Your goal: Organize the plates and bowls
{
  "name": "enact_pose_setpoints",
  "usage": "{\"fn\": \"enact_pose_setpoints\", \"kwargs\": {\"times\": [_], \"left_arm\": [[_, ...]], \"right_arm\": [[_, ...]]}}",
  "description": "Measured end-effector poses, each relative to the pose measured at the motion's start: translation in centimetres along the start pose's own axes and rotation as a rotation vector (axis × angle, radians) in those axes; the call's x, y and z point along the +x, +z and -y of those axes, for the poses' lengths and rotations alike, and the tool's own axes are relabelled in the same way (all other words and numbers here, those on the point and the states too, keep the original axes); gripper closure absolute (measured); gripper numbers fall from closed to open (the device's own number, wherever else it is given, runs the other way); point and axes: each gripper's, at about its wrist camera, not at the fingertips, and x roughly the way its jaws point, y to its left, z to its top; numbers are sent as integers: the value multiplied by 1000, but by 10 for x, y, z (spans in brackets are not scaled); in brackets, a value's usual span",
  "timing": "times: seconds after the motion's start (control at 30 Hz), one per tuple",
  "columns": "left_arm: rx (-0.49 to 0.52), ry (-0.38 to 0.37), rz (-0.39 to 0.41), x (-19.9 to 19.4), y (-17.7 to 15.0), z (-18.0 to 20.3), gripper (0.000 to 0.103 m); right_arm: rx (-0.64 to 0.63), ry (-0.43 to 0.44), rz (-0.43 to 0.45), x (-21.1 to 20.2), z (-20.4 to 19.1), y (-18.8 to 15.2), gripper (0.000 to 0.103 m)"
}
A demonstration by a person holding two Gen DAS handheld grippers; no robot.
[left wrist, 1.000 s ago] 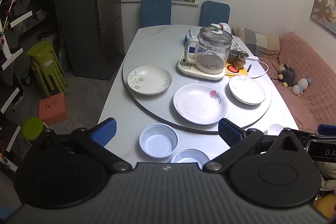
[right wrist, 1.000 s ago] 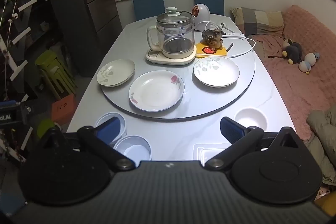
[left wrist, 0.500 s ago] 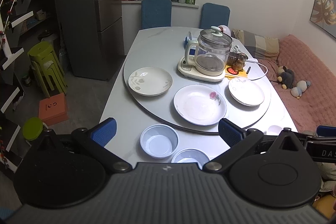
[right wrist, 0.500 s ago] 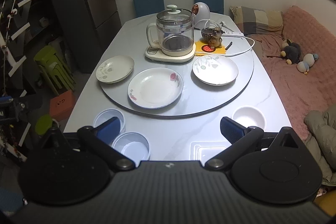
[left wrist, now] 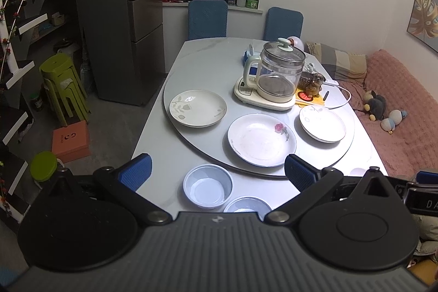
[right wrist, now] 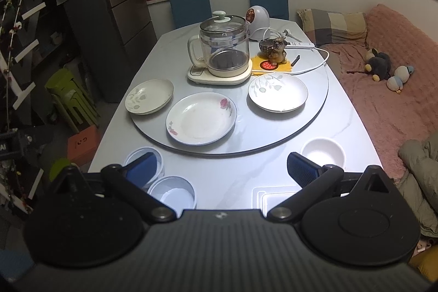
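Observation:
Three plates lie on the round turntable [right wrist: 314,78]: a leaf-pattern plate [left wrist: 197,108] [right wrist: 149,96] at the left, a rose plate [left wrist: 262,139] [right wrist: 201,118] in the middle, another leaf plate [left wrist: 322,123] [right wrist: 277,92] at the right. Two pale blue bowls [left wrist: 207,186] [left wrist: 247,205] [right wrist: 173,192] sit near the table's front edge, and a white bowl [right wrist: 323,152] sits at the front right. My left gripper [left wrist: 217,173] hangs open above the blue bowls. My right gripper [right wrist: 221,168] is open above the front edge, holding nothing.
A glass kettle [right wrist: 223,48] on its base, a dog figurine [right wrist: 275,49] and a power strip with cable [right wrist: 299,45] stand at the back of the turntable. Two blue chairs [left wrist: 207,19] stand behind the table. Green stools [left wrist: 64,89] are at the left, a pink sofa [right wrist: 391,100] at the right.
Both grippers have drawn back and risen slightly, so the table looks a little farther away. Both stay open and nothing on the table has moved.

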Motion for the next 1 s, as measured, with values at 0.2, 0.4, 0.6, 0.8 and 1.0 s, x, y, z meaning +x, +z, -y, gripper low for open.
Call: {"fn": "enact_pose_setpoints", "kwargs": {"times": [0.2, 0.4, 0.6, 0.8, 1.0], "left_arm": [[5, -8, 4, 0, -2, 3, 0], [2, 5, -4, 0, -2, 2, 0], [-4, -7, -7, 2, 2, 3, 0], [12, -20, -17, 6, 1, 9, 0], [21, -16, -27, 9, 2, 9, 0]], "right_arm": [[-17, -3, -3, 0, 0, -4, 0], [-12, -17, 1, 0, 1, -4, 0], [-20, -9, -15, 3, 3, -3, 0], [-13, -22, -16, 4, 5, -2, 0], [16, -24, -21, 8, 10, -1, 0]]}}
